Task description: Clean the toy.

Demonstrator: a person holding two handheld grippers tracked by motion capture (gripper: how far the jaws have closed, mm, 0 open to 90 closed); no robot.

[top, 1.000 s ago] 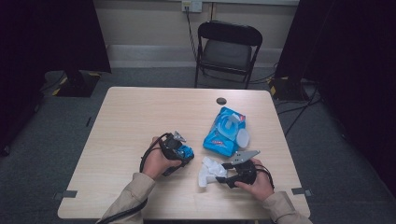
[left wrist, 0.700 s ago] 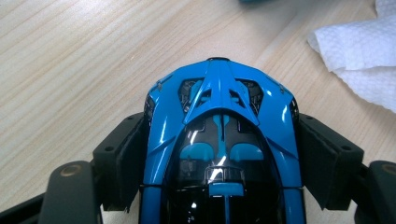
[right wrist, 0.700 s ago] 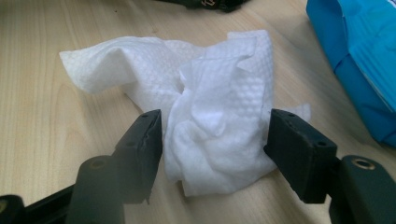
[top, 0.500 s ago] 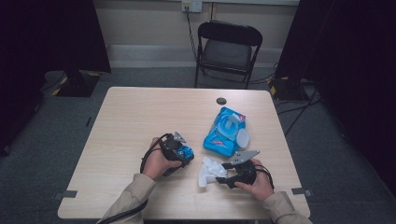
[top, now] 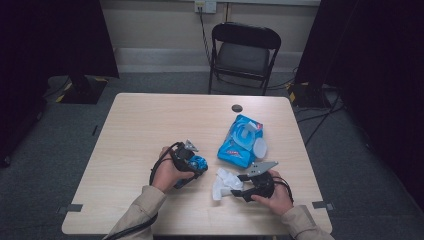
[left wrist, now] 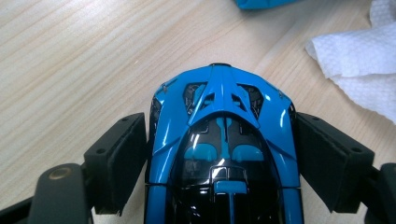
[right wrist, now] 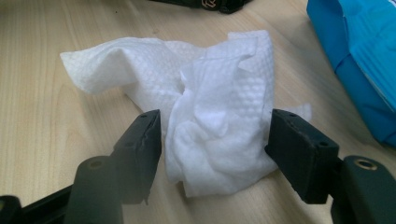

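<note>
A shiny blue and black toy car rests on the table between the jaws of my left gripper. The jaws have just been opening and now stand open, close beside the car's flanks. In the high view that left gripper and the car are at mid-table, near the front. My right gripper is open around a crumpled white wipe lying on the wood; one pad brushes it. The high view has the right gripper and the wipe just right of the car.
A blue wipes pack with its white lid flipped open lies behind the right gripper. A small black disc sits near the table's far edge. A black folding chair stands beyond the table.
</note>
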